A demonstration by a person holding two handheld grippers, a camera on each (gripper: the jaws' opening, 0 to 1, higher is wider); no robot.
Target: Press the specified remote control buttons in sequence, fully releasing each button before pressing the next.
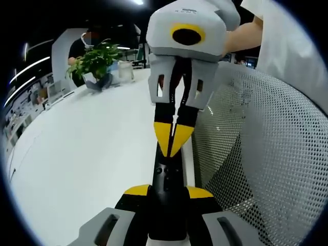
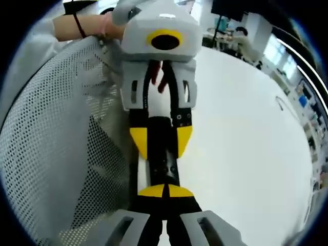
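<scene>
We hold the remote control (image 1: 165, 192) between the two grippers, out over the near edge of the white surface (image 1: 92, 148), just beside the white mesh chair back (image 1: 266, 154). In the left gripper view the left gripper (image 1: 167, 193) is clamped on the remote's near end, its yellow-tipped jaws on either side of the black body. Facing it, the right gripper (image 1: 173, 141) has its jaws drawn together to a point, and that point rests at or just above the remote's upper face; we cannot tell whether it touches. The right gripper view agrees: its jaws meet in front of the lens, holding nothing, with the remote beyond them clasped by the left gripper. We judge the main risk to be a push that lands off-centre or too hard: the remote is supported only at one end, so it could pivot or slip in the clamp, and the tip could skid onto a neighbouring button. A tip left resting on the face between presses could also fail the full-release rule. The remote itself looks slim, long and black, with a few small dark buttons in a row along its middle; we cannot read any markings. A potted plant (image 1: 95, 61) stands well away on the far side.
</scene>
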